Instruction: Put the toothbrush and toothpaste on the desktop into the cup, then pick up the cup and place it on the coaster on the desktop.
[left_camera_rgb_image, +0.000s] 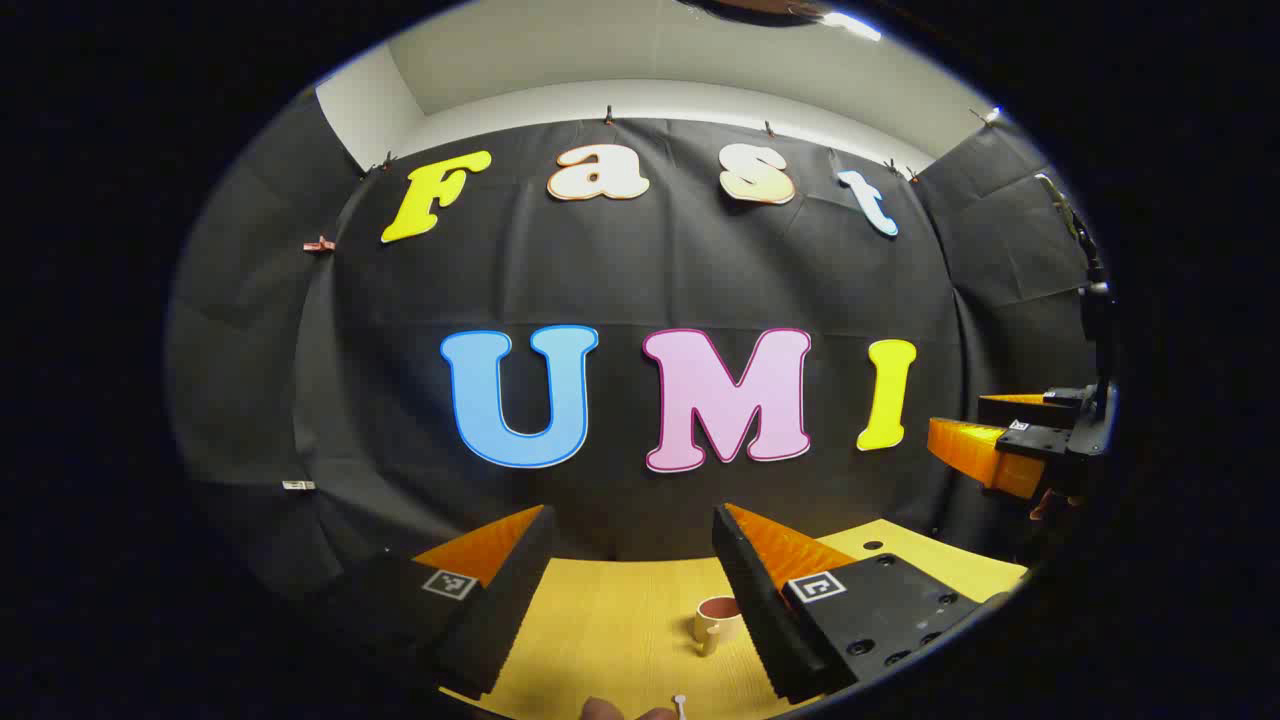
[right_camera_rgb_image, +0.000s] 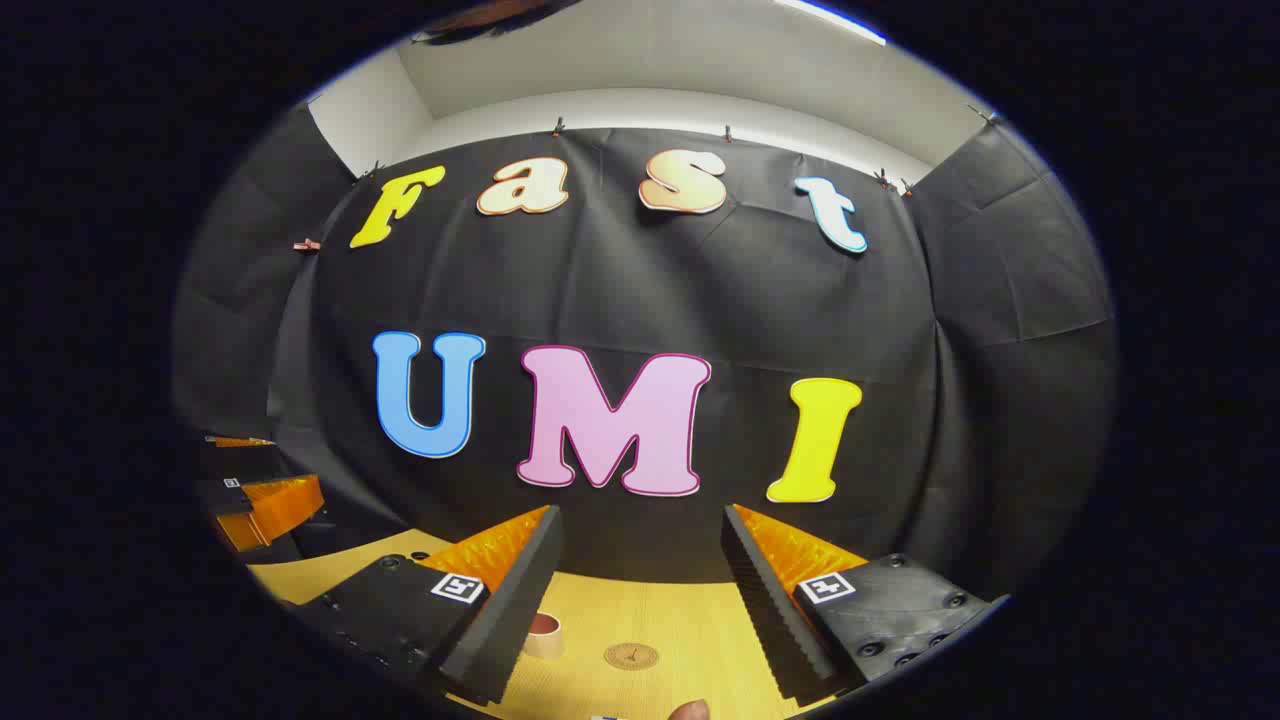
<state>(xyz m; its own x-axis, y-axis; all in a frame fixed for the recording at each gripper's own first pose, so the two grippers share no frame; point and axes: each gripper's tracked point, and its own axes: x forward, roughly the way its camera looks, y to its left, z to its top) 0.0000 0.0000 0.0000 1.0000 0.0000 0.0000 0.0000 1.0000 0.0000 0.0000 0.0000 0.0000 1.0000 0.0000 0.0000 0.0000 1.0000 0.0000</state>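
Observation:
In the left gripper view, a beige cup (left_camera_rgb_image: 718, 622) with a brown inside and a handle stands on the yellow desktop (left_camera_rgb_image: 610, 620), just left of my right finger. My left gripper (left_camera_rgb_image: 632, 515) is held above the desk, open and holding nothing. A white toothbrush tip (left_camera_rgb_image: 680, 704) pokes in at the bottom edge. In the right gripper view, the cup (right_camera_rgb_image: 547, 636) is half hidden behind my left finger, and a round wooden coaster (right_camera_rgb_image: 631, 656) lies just right of it. My right gripper (right_camera_rgb_image: 642, 515) is open, with nothing between its fingers.
The other gripper (left_camera_rgb_image: 958, 418) hovers at the right edge of the left gripper view, and the left one (right_camera_rgb_image: 292, 465) at the left edge of the right gripper view. Small brownish rounded shapes (left_camera_rgb_image: 600, 711) sit at the bottom edge. Black cloth wall stands behind the desk.

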